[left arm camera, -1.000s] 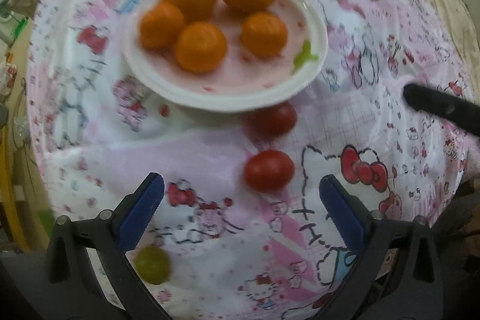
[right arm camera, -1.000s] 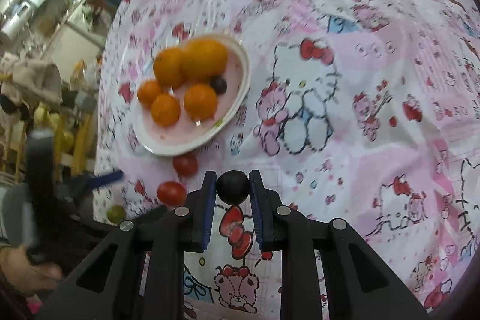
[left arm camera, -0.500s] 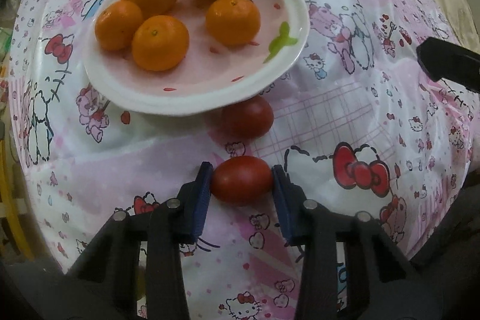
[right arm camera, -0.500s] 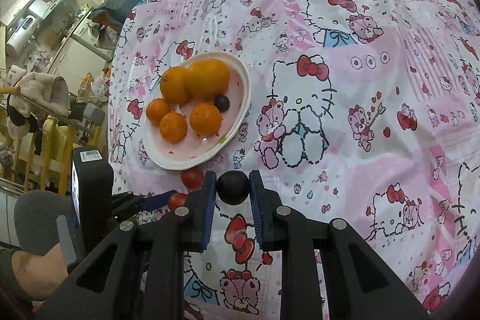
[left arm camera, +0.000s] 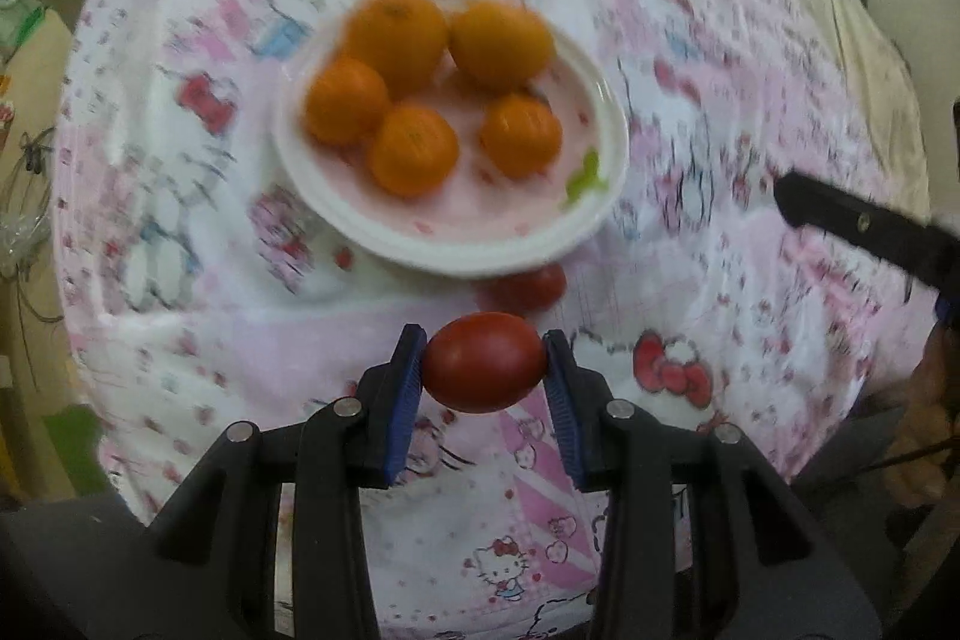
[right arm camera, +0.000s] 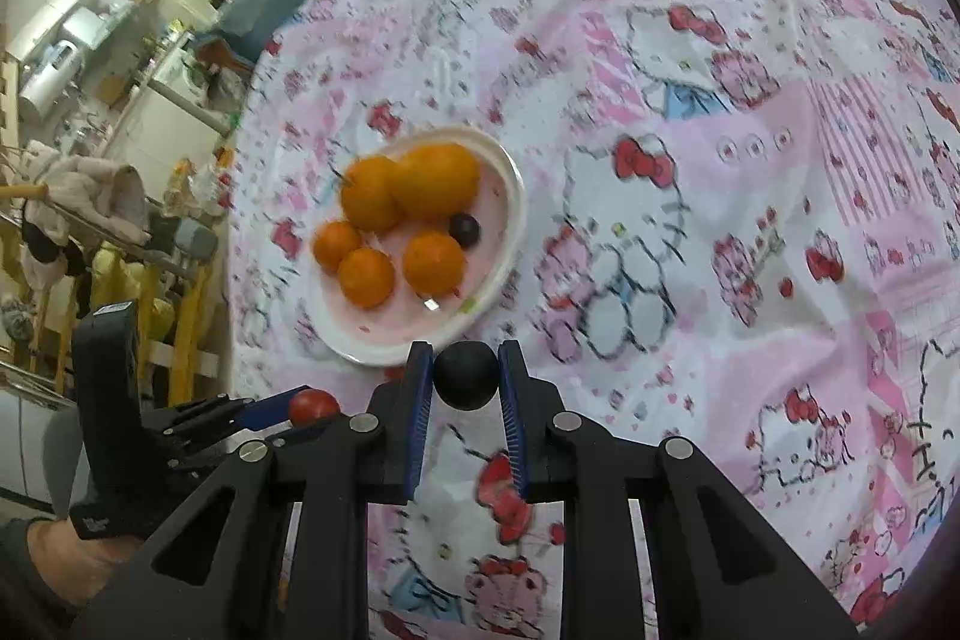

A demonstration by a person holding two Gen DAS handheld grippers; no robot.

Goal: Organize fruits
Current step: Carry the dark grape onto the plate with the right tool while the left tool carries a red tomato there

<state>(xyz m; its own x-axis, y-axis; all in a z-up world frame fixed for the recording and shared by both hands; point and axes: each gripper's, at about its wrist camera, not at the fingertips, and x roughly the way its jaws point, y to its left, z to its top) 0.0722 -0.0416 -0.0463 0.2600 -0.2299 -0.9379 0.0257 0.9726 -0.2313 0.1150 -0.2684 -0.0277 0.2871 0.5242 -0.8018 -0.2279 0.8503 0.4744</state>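
Observation:
My left gripper (left arm camera: 485, 370) is shut on a red tomato (left arm camera: 483, 361) and holds it above the cloth, short of the white plate (left arm camera: 591, 226). The plate holds several oranges (left arm camera: 413, 151). A second red tomato (left arm camera: 528, 285) lies on the cloth at the plate's near rim. My right gripper (right arm camera: 465, 388) is shut on a dark round grape (right arm camera: 465, 381), just short of the plate (right arm camera: 501, 274). Another dark grape (right arm camera: 465, 227) lies on the plate beside the oranges (right arm camera: 435, 181). The left gripper with its tomato (right arm camera: 313, 405) shows at lower left in the right wrist view.
The table is covered by a pink Hello Kitty cloth (right arm camera: 750, 196). The right gripper's black finger (left arm camera: 864, 226) reaches in from the right in the left wrist view. Cluttered furniture and a clothes rack (right arm camera: 90, 196) stand past the table's left edge.
My left gripper closed on the near tomato and has lifted it off the cloth. My right gripper, still holding the grape, has moved closer to the plate.

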